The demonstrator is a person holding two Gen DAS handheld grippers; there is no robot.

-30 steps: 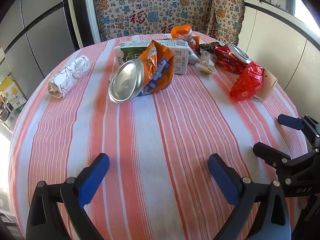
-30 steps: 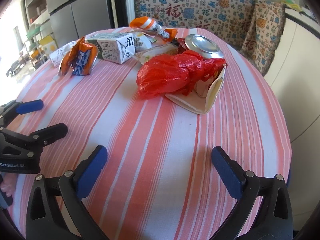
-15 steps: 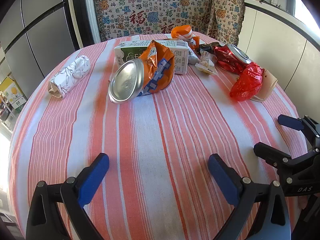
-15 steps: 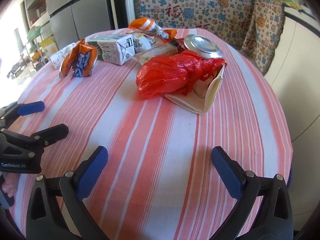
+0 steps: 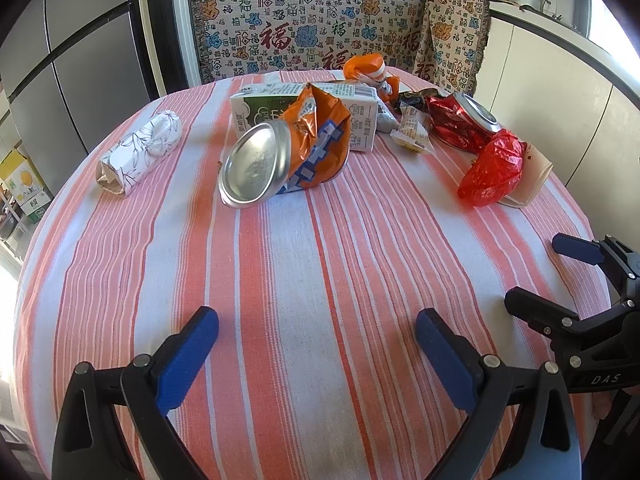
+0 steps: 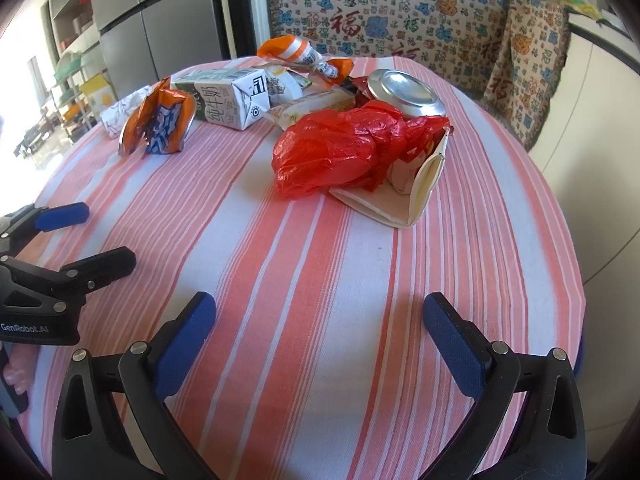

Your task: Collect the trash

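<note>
Both tongs are held spread wide and empty above the near edge of the striped surface (image 5: 304, 280): left tongs (image 5: 316, 340), right tongs (image 6: 320, 328). The trash is gathered at the far side: crushed orange can (image 5: 288, 152), milk carton (image 6: 236, 98), red plastic bag (image 6: 340, 148), crushed red can (image 5: 464, 120), rolled paper (image 5: 138, 152).

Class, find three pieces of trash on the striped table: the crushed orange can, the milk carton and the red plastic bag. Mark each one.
crushed orange can (image 5: 316, 152), left wrist view, on its crumpled orange side.
milk carton (image 6: 224, 106), right wrist view, on its printed side face.
red plastic bag (image 6: 336, 152), right wrist view, on its crinkled middle.
</note>
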